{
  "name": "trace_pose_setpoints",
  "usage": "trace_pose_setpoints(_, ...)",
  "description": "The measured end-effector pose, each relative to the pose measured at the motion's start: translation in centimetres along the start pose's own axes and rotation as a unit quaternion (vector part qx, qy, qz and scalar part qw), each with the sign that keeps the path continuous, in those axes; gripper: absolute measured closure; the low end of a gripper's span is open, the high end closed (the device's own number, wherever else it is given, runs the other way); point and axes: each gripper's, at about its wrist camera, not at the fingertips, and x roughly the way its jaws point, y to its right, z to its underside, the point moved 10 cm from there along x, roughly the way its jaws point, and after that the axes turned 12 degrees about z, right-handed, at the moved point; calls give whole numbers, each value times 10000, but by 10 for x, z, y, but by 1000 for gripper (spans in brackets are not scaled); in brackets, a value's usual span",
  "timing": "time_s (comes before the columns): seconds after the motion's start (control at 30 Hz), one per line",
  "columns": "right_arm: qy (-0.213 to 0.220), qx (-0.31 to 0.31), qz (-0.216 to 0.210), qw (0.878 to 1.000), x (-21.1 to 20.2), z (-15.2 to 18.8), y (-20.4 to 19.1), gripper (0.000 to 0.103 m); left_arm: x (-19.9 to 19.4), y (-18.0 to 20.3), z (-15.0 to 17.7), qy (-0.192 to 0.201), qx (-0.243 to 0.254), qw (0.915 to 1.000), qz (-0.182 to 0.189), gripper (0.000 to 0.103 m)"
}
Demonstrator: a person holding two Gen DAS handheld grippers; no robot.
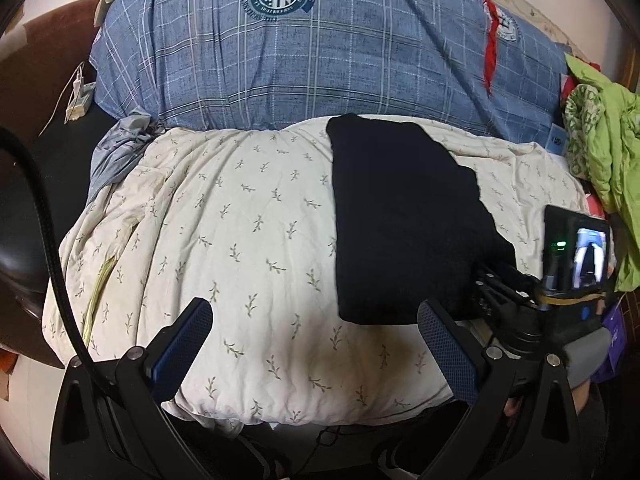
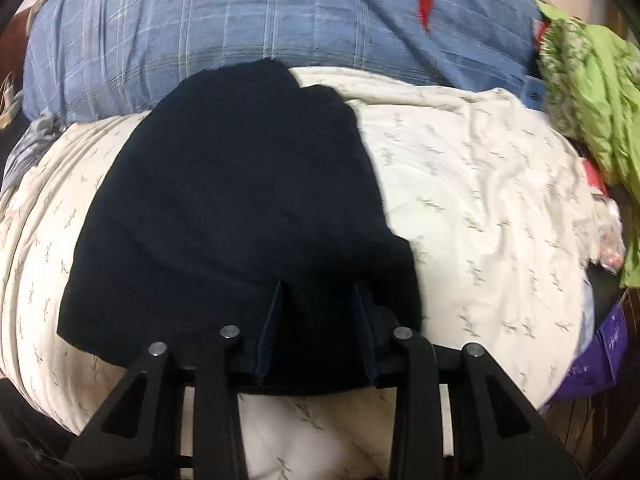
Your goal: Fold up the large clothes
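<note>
Left hand-held gripper (image 1: 316, 344): spread wide, holding nothing, over the cream leaf-print quilt (image 1: 240, 240). Black garment (image 1: 404, 224): folded, lying on the quilt's right half. Right hand-held gripper (image 2: 320, 320): fingers narrowed onto the garment's near edge.

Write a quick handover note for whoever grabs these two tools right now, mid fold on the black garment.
Left tool: open, holding nothing, above the cream leaf-print quilt.
Right tool: fingers part-closed over the near edge of the black garment; a firm grip can't be confirmed.
Garment: lies on the quilt as a long, narrow shape, apparently already folded lengthwise.
Left: probably fold it across, near end to far end, then flatten.
</note>
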Motion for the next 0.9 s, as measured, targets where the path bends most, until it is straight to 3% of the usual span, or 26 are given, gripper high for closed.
trace_pose_setpoints(0.57,594,140,61,9981,-108,-9,21,65,-21,22,8,111,84,9997,210,1)
trace_pose_setpoints(0.9,896,260,-142,9955,-170,5,22,60,-46,3,21,234,-83,9997,-48,1)
